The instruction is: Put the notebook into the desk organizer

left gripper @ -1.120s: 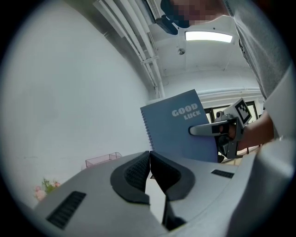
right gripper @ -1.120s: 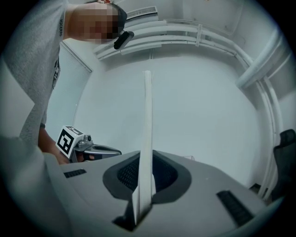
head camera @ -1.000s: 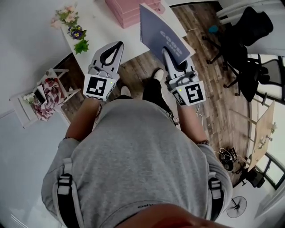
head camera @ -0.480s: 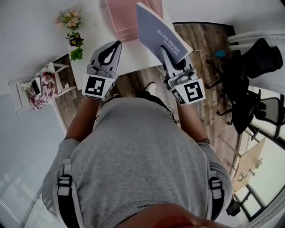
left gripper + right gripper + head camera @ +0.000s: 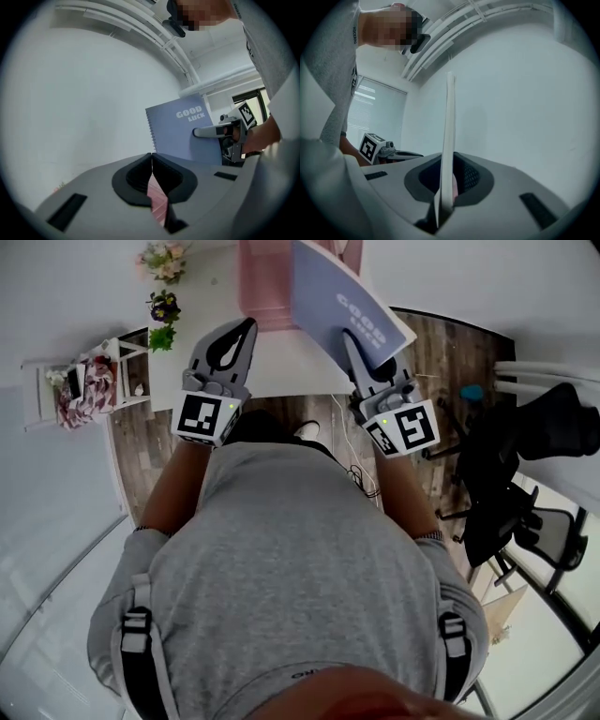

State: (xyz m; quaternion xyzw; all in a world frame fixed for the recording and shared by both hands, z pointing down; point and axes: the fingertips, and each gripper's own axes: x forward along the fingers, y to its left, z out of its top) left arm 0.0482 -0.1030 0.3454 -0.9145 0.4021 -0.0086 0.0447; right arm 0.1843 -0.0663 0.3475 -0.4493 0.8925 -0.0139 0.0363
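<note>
Pinching the lower edge of the notebook point(image 5: 449, 126), the right hand-held gripper point(image 5: 446, 194) is pressing its 2 dark ribbed pads against the thin white page block, and the book is standing edge-on between them. From the head view, this hand-held gripper point(image 5: 354, 345) is holding the notebook point(image 5: 339, 298) tilted above the far part of the smooth white worktop point(image 5: 281, 362). The flat, rectangular grey-blue cover is overlapping the right side of the pink desk organizer point(image 5: 261, 282).

Beside it, the left hand-held gripper point(image 5: 246, 332) is hovering over the worktop. In its own view, the left hand-held gripper point(image 5: 151, 158) is showing jaws pressed together on nothing, with a pink ridged surface visible through the gap below the tips. Beyond them, the notebook point(image 5: 180, 133) is showing a wire spiral along its left edge and white capitals reading "GOOD LUCK".

Compared with 1 second earlier, both grippers are reaching further over the worktop, and the notebook is covering more of the organizer. The small flower pots point(image 5: 163, 310) are now lying closer to the picture's top edge.
</note>
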